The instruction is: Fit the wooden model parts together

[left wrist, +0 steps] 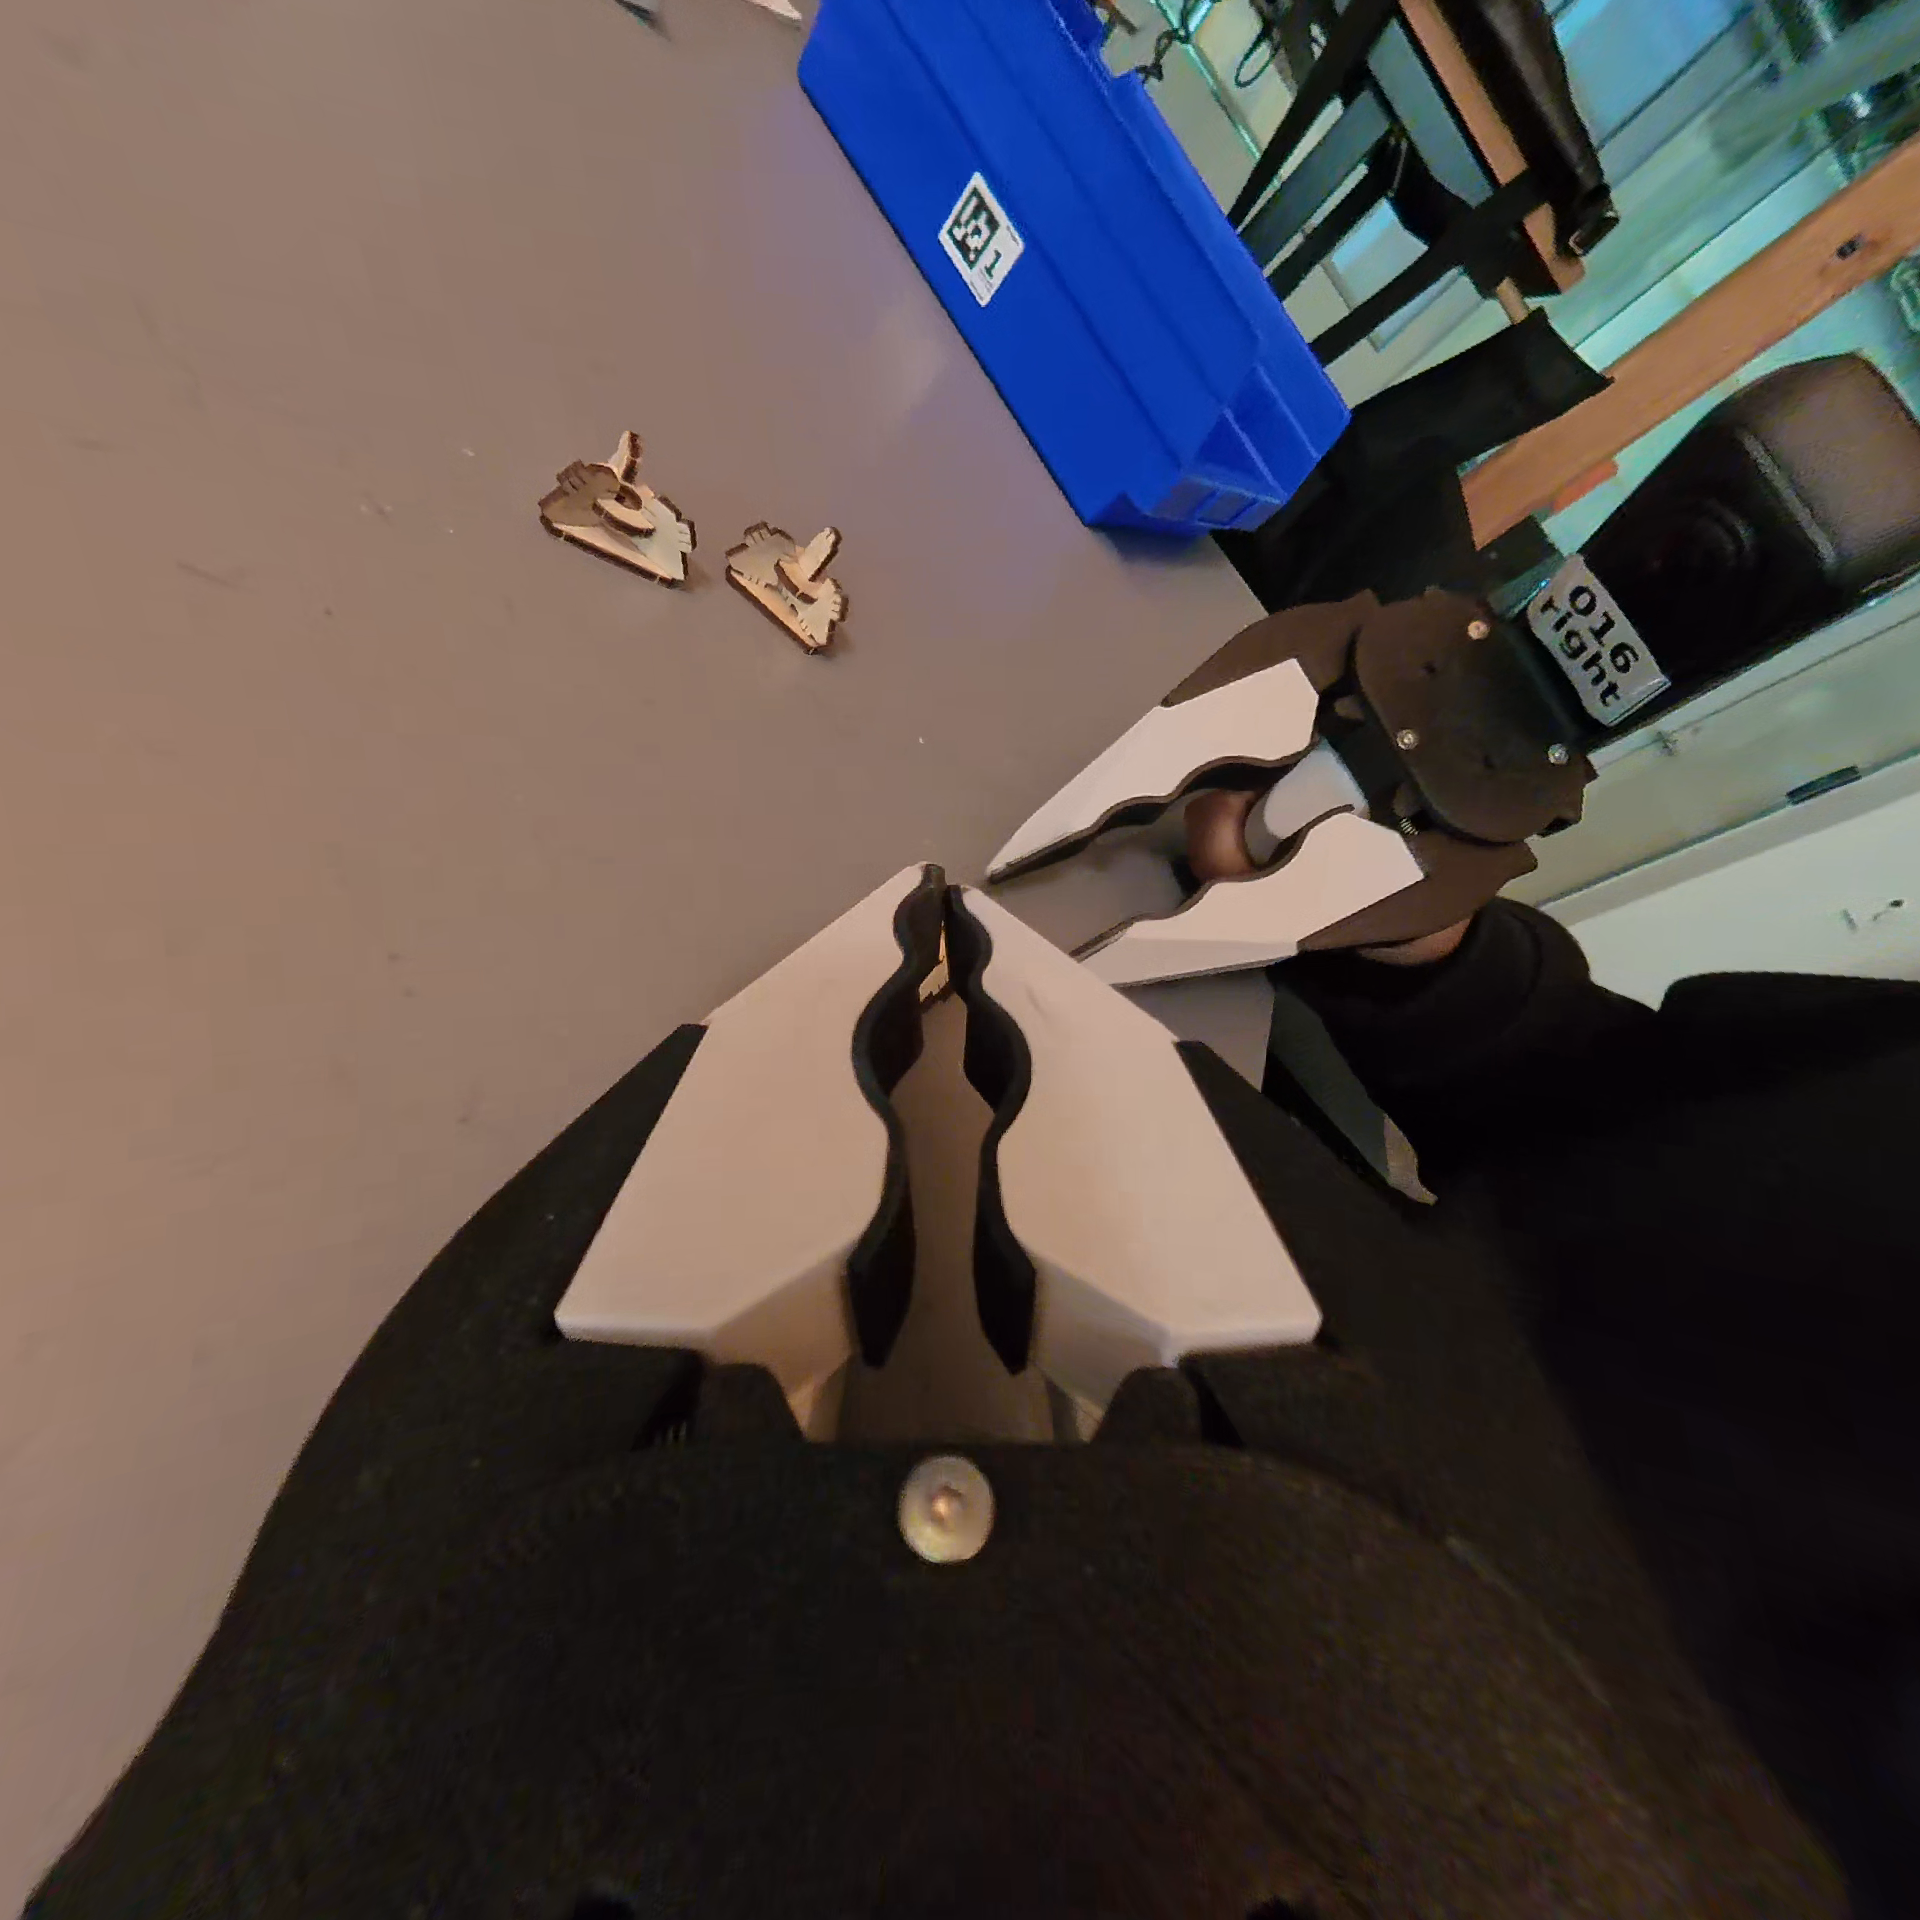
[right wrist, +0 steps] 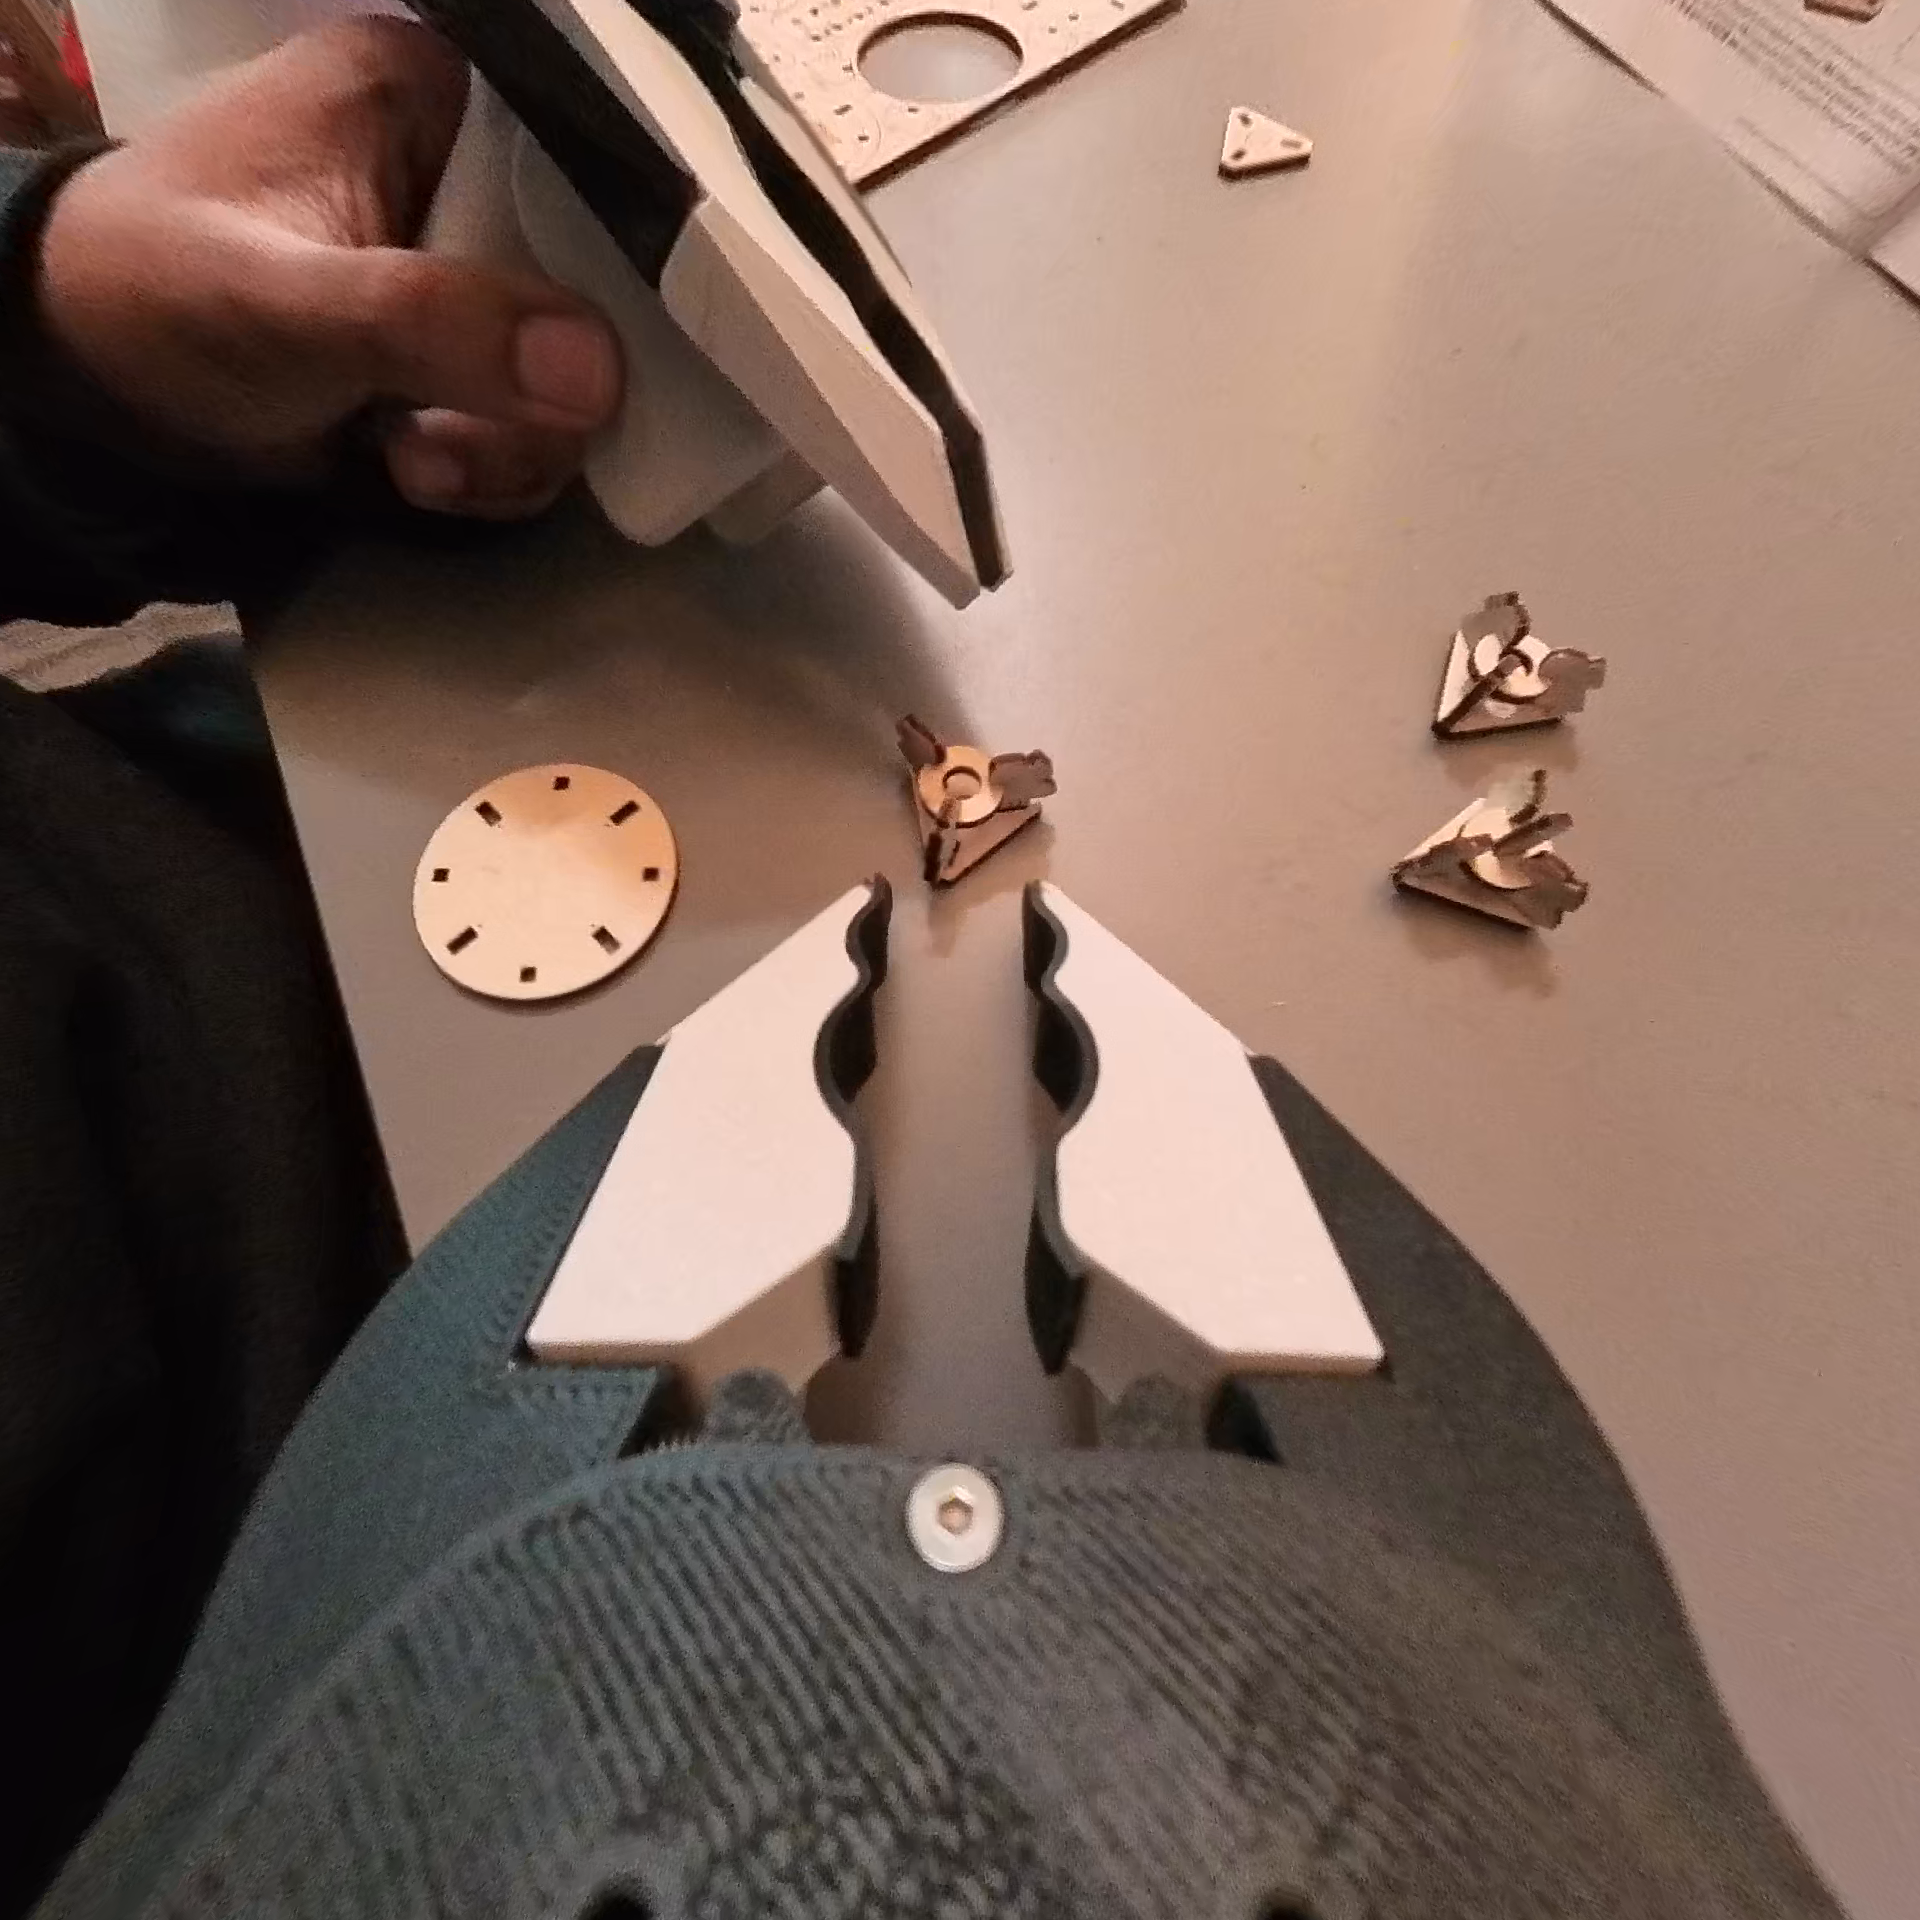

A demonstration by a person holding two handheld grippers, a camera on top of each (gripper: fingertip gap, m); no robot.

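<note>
**Desk:** What is shown of the piece nearest the grippers?

**Photo:** A small triangular wooden piece (right wrist: 971, 821) is seen flat on the grey table (right wrist: 1247, 468). It is built from laser-cut ply with dark burnt edges, a ring is set on top, and notched tabs stand up at its corners.

**Desk:** And where is it placed against the tools?

**Photo:** It lies just beyond the tips of the right gripper (right wrist: 956, 894). That gripper's jaws are parted and nothing is gripped between them. The left gripper (left wrist: 940, 894), carried in a hand (right wrist: 260, 239), is held above and just behind the piece with its pads pressed together. A sliver of pale wood is glimpsed in the slit behind the tips, and nothing is seen projecting from them.

**Desk:** What room is left around it?

**Photo:** A slotted wooden disc (right wrist: 543, 883) lies to the left, near the table's edge. Two similar pieces (right wrist: 1512, 675) (right wrist: 1491, 862) are set well apart to the right. Bare table is left between. A blue bin (left wrist: 1070, 260) sits at the far edge.
</note>
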